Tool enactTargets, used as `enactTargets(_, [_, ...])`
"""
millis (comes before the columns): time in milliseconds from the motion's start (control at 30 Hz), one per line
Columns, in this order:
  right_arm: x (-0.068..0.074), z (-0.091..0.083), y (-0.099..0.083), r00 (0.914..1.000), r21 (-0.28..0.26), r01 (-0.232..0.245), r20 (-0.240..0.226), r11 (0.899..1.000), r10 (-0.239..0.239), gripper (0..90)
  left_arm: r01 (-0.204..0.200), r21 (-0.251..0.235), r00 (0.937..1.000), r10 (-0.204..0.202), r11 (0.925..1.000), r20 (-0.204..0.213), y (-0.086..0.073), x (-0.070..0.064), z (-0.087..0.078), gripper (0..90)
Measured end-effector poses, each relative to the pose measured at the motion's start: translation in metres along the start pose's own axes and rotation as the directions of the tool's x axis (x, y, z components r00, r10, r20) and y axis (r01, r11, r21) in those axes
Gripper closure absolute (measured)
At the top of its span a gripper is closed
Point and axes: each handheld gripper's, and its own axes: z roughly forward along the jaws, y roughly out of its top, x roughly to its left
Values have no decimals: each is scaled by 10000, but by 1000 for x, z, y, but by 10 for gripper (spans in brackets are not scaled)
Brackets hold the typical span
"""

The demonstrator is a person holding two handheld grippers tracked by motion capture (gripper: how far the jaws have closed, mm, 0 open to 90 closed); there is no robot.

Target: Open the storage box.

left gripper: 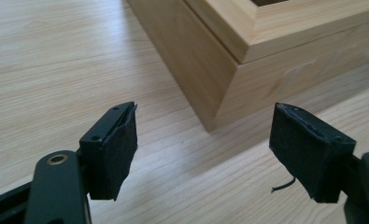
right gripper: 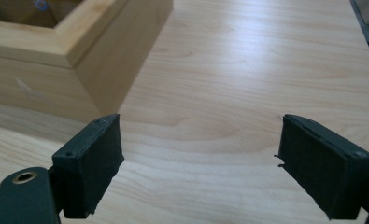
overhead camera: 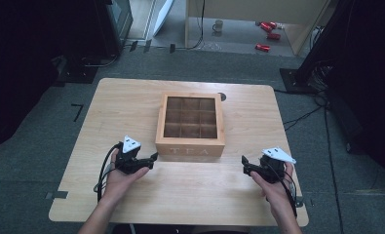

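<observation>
One wooden tea box point(overhead camera: 190, 126), nine compartments, on one table point(overhead camera: 122, 102). Two grippers: left gripper point(overhead camera: 153, 157) and right gripper point(overhead camera: 244, 163) flank it, both jaws apart, holding nothing.

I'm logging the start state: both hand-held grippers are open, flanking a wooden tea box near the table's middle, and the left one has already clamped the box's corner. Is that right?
Not quite. The left hand-held gripper has clamped nothing: in the left gripper view its jaws stand wide apart, short of the tea box corner. The rest holds: the right hand-held gripper is open too, and they flank the box on the table.
</observation>
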Motion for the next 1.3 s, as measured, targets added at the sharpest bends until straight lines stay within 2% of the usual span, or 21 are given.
enactTargets(267, [19, 8, 15, 9992, -255, 188, -336, 9995, -197, 137, 52, -257, 9994, -43, 9997, 357, 5, -5, 6, 368])
enactTargets(300, [24, 11, 17, 9991, -256, 170, -397, 9995, -180, 137, 56, -360, 9985, -36, 9993, 543, 5, -7, 8, 424])
enactTargets(433, [30, 15, 20, 9985, -271, 221, -489, 9994, -234, 138, -56, -355, 9979, 78, 9994, 636, 4, -8, 10, 477])
enactTargets(567, [37, 22, 22, 9982, -238, 214, -554, 9995, -227, 139, 79, -415, 9966, -45, 9991, 825, 6, -5, 14, 557])
enactTargets(700, [45, 29, 25, 9980, -159, 225, -580, 9996, -234, 141, 15, -361, 9931, 28, 9993, 1172, 9, -5, 15, 636])
enactTargets(800, [50, 32, 27, 9974, -152, 304, -644, 9994, -314, 141, 40, -368, 9939, 1, 9993, 1099, 10, -5, 15, 658])
enactTargets(867, [55, 34, 29, 9967, -192, 342, -732, 9992, -355, 141, 154, -331, 9918, -111, 9993, 1273, 12, -2, 15, 657])
enactTargets(1033, [65, 37, 33, 9943, -285, 462, -953, 9985, -487, 140, 159, -346, 9913, -113, 9993, 1309, 12, -2, 14, 669])
enactTargets(1300, [74, 41, 34, 9909, -345, 392, -1273, 9986, -433, 140, 170, -475, 9906, -104, 9987, 1367, 14, 0, 11, 691])
